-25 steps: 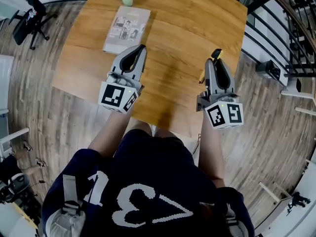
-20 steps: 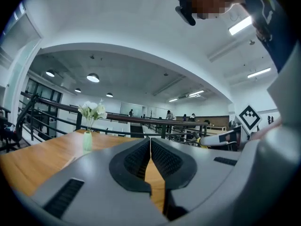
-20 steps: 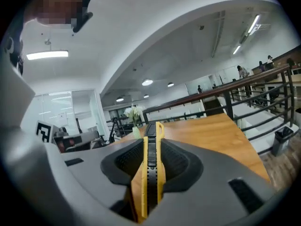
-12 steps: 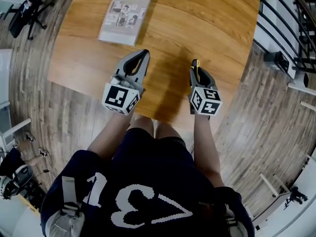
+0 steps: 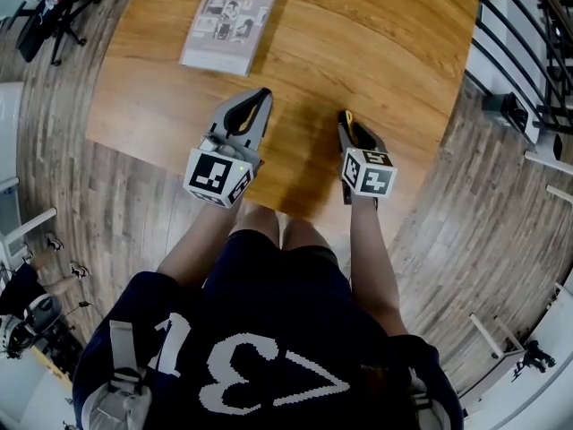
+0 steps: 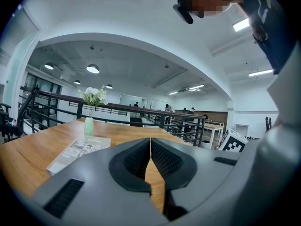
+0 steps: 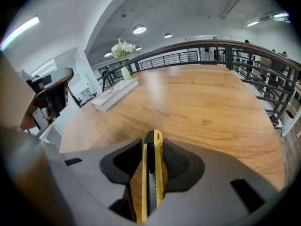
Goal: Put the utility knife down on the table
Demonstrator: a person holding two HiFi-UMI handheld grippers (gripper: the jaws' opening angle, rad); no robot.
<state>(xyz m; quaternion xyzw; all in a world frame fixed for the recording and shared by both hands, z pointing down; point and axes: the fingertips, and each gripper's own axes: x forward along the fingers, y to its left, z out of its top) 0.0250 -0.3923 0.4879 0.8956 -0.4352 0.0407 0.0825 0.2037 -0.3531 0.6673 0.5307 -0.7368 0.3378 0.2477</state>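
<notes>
The utility knife (image 7: 153, 173), yellow and black, stands on edge between the jaws of my right gripper (image 7: 151, 145). Those jaws are opening, and a strip of table shows between the left pad and the knife. In the head view the right gripper (image 5: 345, 124) tilts down onto the wooden table (image 5: 385, 43) near its front edge, and the knife's tip (image 5: 347, 116) pokes out ahead. My left gripper (image 5: 263, 94) hovers level over the table to the left, shut with nothing in it; its fingertips meet in the left gripper view (image 6: 150, 140).
A booklet (image 5: 231, 23) lies on the far left of the table, with a green vase of white flowers (image 6: 89, 126) behind it. The front edge of the table runs just under both grippers. A black railing (image 7: 225, 51) borders the far and right sides.
The right gripper has dropped towards the table, tipped steeply downward and shifted left with the knife. The left gripper has sunk a little.
</notes>
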